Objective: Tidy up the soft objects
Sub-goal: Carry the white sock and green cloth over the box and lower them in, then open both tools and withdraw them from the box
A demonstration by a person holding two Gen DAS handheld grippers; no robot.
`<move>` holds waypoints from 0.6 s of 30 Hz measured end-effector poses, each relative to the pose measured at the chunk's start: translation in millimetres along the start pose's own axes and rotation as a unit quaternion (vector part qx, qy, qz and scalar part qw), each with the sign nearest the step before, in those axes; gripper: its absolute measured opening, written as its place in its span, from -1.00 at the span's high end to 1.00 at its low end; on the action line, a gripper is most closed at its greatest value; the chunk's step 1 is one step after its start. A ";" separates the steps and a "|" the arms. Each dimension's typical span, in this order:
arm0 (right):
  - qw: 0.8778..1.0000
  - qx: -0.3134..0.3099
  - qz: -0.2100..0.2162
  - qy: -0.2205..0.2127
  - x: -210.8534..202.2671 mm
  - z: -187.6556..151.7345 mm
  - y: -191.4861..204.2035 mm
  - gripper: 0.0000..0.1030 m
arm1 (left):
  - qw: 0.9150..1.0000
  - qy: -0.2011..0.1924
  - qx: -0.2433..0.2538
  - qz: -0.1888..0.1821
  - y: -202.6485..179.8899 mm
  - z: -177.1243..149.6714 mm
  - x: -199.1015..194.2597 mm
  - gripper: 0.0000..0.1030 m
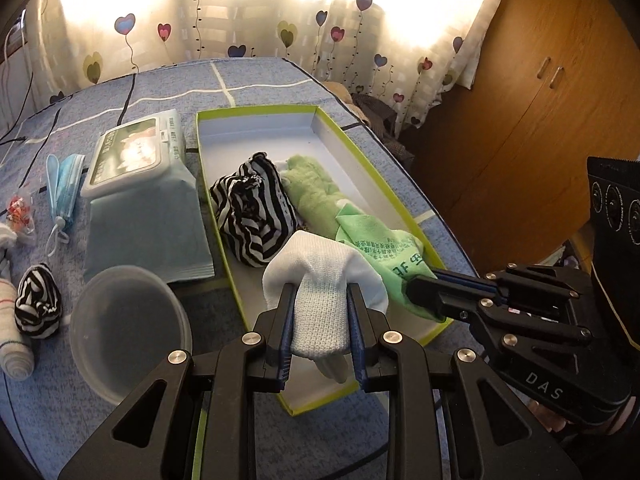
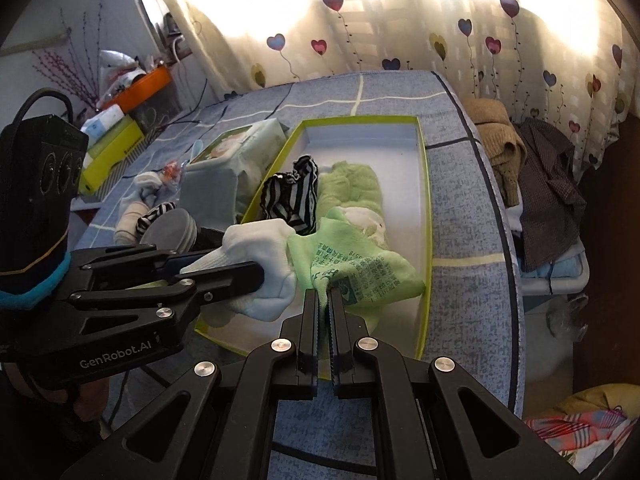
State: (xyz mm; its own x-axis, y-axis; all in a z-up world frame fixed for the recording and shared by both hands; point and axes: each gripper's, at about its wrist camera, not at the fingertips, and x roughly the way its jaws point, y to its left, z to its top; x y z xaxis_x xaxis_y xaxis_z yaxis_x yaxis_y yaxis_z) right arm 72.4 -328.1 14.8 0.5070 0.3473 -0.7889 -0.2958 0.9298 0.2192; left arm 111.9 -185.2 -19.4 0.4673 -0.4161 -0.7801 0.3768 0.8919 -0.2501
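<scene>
A long box with a lime-green rim (image 1: 404, 184) (image 2: 427, 216) lies on the blue bedspread. Inside it are a black-and-white striped bundle (image 1: 256, 216) (image 2: 294, 196) and a fuzzy green cloth (image 1: 316, 192) (image 2: 352, 184). My left gripper (image 1: 320, 292) (image 2: 240, 268) is shut on a rolled white sock (image 1: 320, 280) (image 2: 264, 256), held over the box's near end. My right gripper (image 2: 325, 292) (image 1: 416, 288) is shut on the edge of a printed light-green cloth (image 2: 360, 268) (image 1: 376, 248) that drapes into the box beside the sock.
Left of the box stand a wet-wipes pack (image 1: 140, 176) (image 2: 224, 164), a translucent plastic tub (image 1: 128, 328), a blue face mask (image 1: 64, 184), another striped bundle (image 1: 38, 300) and a rolled sock (image 1: 16, 344). Clothes (image 2: 532, 172) hang off the bed's right side; a wooden wardrobe (image 1: 540, 120) stands beyond.
</scene>
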 end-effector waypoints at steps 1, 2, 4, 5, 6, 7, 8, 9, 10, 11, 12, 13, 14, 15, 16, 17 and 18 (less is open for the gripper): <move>1.000 0.001 0.001 0.001 1.2 0.6 -0.6 0.91 | 1.000 0.000 0.004 0.003 -1.0 1.8 2.2 0.51; 1.000 0.002 0.003 0.001 3.1 1.5 -2.0 0.91 | 1.000 0.001 0.006 0.007 -1.7 4.0 4.3 0.50; 1.000 0.005 0.004 0.004 7.6 2.9 -4.2 0.91 | 1.000 0.002 0.009 0.012 -3.1 8.4 7.6 0.43; 1.000 0.006 0.005 0.006 9.8 3.7 -5.1 0.91 | 1.000 0.000 0.011 0.016 -3.6 10.3 8.1 0.41; 1.000 0.006 0.006 0.007 11.8 4.6 -5.5 0.91 | 1.000 -0.003 0.011 0.018 -3.4 11.3 7.5 0.34; 1.000 0.006 0.007 0.009 14.4 5.2 -5.7 0.91 | 1.000 -0.008 0.012 0.017 -2.8 12.3 6.4 0.24; 1.000 0.007 0.008 0.012 17.2 5.8 -6.2 0.90 | 1.000 -0.010 0.009 0.017 -1.0 13.0 5.7 0.19; 1.000 0.007 0.009 0.013 18.5 6.2 -6.4 0.90 | 1.000 -0.010 0.004 0.016 1.2 13.5 5.2 0.13; 1.000 0.009 0.008 0.013 19.6 6.3 -6.7 0.90 | 1.000 -0.010 -0.002 0.013 4.1 13.7 4.6 0.13; 1.000 0.008 0.009 0.012 19.3 5.7 -6.5 0.90 | 1.000 -0.010 -0.009 0.006 7.2 13.7 3.4 0.13; 1.000 0.009 0.011 0.013 19.8 6.4 -6.8 0.87 | 1.000 -0.011 -0.014 0.000 9.2 13.7 1.5 0.12; 1.000 0.011 0.012 0.013 20.4 6.0 -6.8 0.81 | 1.000 -0.014 -0.019 -0.003 10.8 13.5 -1.2 0.12; 1.000 0.013 0.012 0.015 21.4 5.8 -7.0 0.75 | 1.000 -0.016 -0.023 -0.004 11.5 13.1 -4.4 0.12; 1.000 0.016 0.010 0.018 23.2 5.6 -6.8 0.63 | 1.000 -0.019 -0.024 -0.007 11.2 12.9 -8.7 0.12; 1.000 0.017 0.009 0.020 23.7 4.8 -5.3 0.50 | 0.999 -0.025 -0.023 -0.012 10.4 12.6 -14.2 0.12; 1.000 0.017 0.009 0.021 24.2 4.5 -3.9 0.42 | 0.999 -0.032 -0.022 -0.015 10.0 12.1 -20.8 0.12; 1.000 0.018 0.010 0.022 24.8 4.2 -1.9 0.23 | 0.999 -0.039 -0.023 -0.016 10.4 11.9 -27.3 0.12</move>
State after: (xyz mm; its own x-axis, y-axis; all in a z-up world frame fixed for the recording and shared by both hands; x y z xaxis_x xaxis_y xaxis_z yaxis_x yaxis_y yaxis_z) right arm 89.0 -320.7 -2.8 0.4645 0.3614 -0.8085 -0.2760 0.9265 0.2556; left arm 112.5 -166.6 6.1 0.5168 -0.4556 -0.7248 0.3564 0.8843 -0.3018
